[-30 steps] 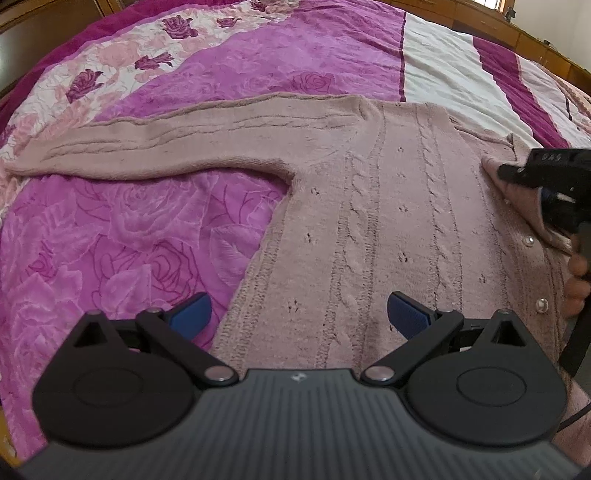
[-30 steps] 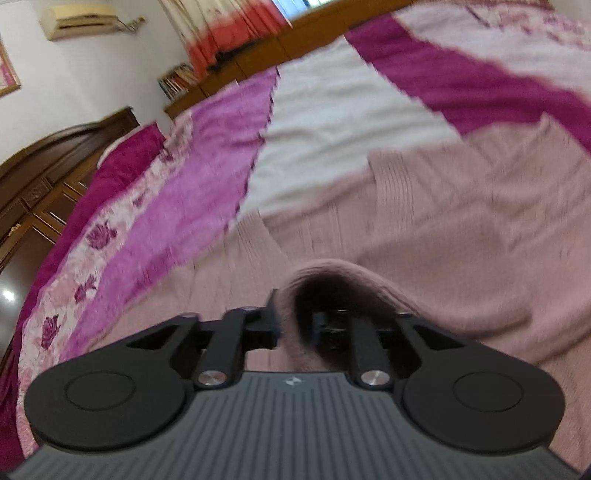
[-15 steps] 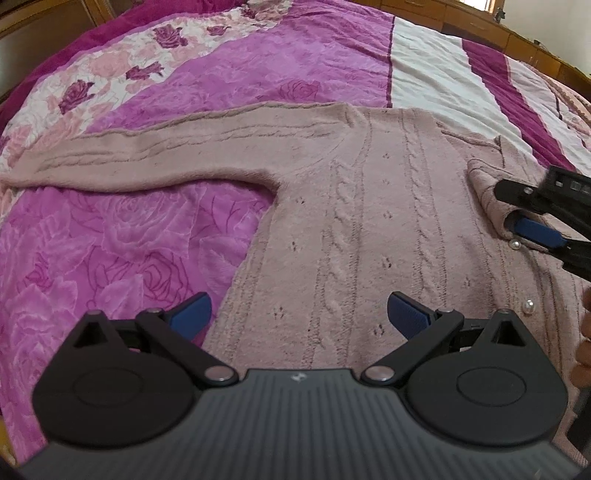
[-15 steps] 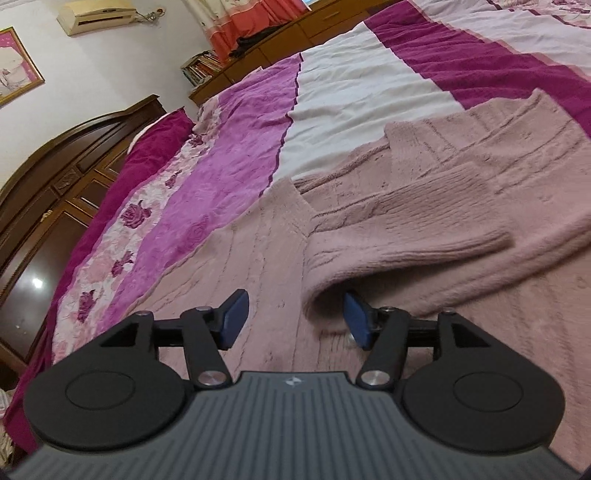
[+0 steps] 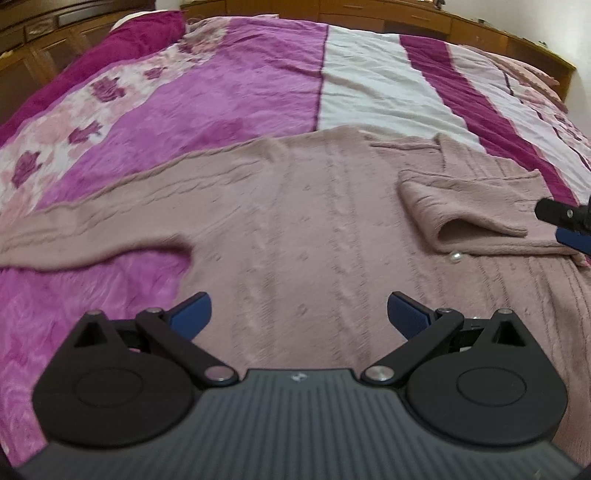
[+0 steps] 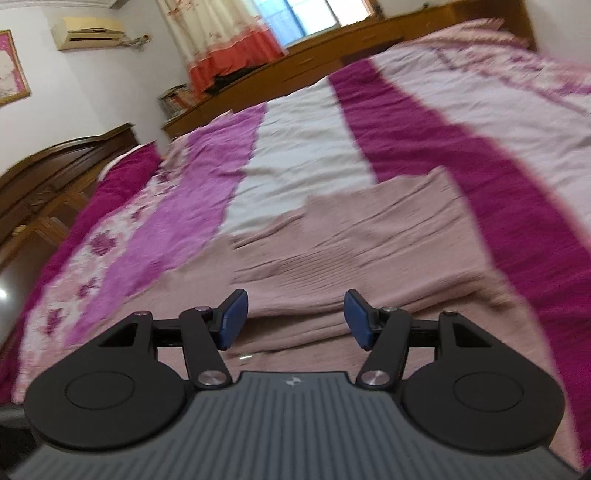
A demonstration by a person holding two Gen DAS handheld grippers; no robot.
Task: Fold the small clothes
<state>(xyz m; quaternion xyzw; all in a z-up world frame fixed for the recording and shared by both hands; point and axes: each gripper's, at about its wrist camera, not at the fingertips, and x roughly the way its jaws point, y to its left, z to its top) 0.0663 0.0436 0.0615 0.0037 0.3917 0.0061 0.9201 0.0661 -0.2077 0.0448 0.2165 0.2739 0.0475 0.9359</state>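
Note:
A dusty-pink cable-knit cardigan (image 5: 295, 229) lies flat on the bed. Its left sleeve (image 5: 92, 229) stretches out to the left. Its right sleeve (image 5: 472, 199) is folded in across the chest, cuff open toward me. My left gripper (image 5: 297, 314) hovers open above the cardigan's lower body with nothing between its blue pads. My right gripper (image 6: 295, 319) is open and empty too, held above the folded sleeve (image 6: 332, 273); its tip (image 5: 565, 221) shows at the right edge of the left wrist view, beside the sleeve.
A bedspread (image 5: 240, 88) with purple, white and magenta stripes and a rose-print band covers the bed. Wooden cabinets (image 5: 369, 14) line the far side. A dark wooden headboard (image 6: 55, 184) stands left, with a curtained window (image 6: 258, 33) beyond.
The right gripper let go of the folded sleeve, opened and drew back from it. The left gripper stayed open while its view swung up and to the right over the cardigan.

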